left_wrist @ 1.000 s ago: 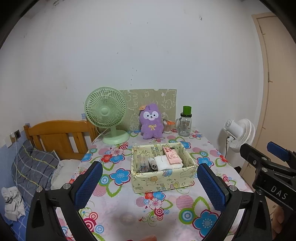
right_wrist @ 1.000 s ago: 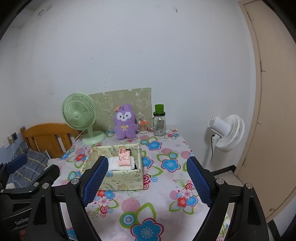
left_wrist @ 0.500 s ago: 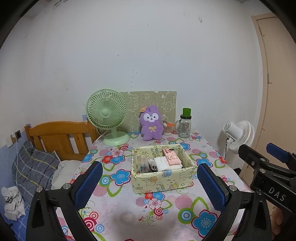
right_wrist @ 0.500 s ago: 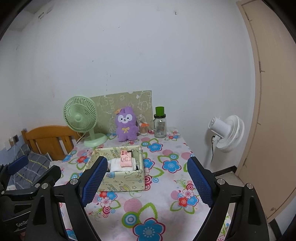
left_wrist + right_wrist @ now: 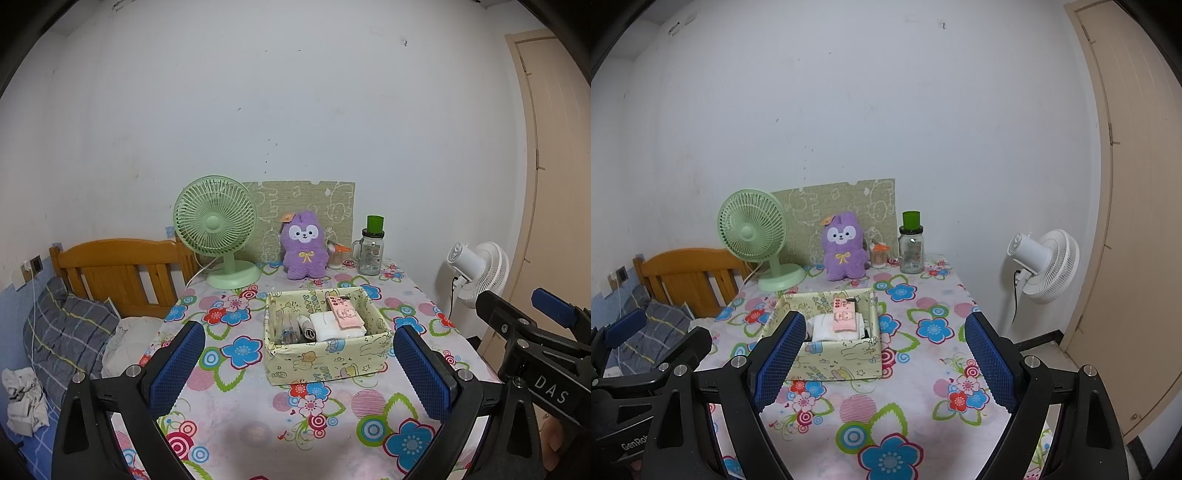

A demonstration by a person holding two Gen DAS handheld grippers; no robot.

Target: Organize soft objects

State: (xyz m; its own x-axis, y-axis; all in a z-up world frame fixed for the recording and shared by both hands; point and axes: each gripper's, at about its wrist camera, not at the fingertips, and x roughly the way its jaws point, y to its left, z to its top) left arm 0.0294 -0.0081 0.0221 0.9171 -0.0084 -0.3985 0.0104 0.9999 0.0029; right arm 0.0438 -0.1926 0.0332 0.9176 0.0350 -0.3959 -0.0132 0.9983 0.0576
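Yellow-green fabric box [image 5: 325,354] with cartoon animals printed all over it sits in the middle of the flowery tablecloth [image 5: 258,435], and from the look of it most of the tidying is already done: inside there's a folded white cloth [image 5: 334,328] with a pink piece [image 5: 345,313] lying on top, plus a rolled-up grey-brown thing [image 5: 306,328] just to its left and something striped or clear along the left wall that I can't make out. Nothing soft is lying loose on the table as far as I can see. What might be left, just guessing, is the purple plush [image 5: 303,245] standing upright at the back against the wall, between the green desk fan [image 5: 218,236] and the glass jar with the green lid [image 5: 371,245], well apart from the box. Neither tool is doing anything right now. The left gripper [image 5: 299,373] has its blue pads spread wide with nothing between them, hovering near the table's front edge and framing the box, and the right gripper [image 5: 886,363] is the same story, wide apart and empty, box slightly to its left. For writing: the right tool's body reads "DAS" in the left wrist view, and the left tool's body shows "GenRo" cut off by the frame edge in the right wrist view. The box has lettering too, but it's too small to read.
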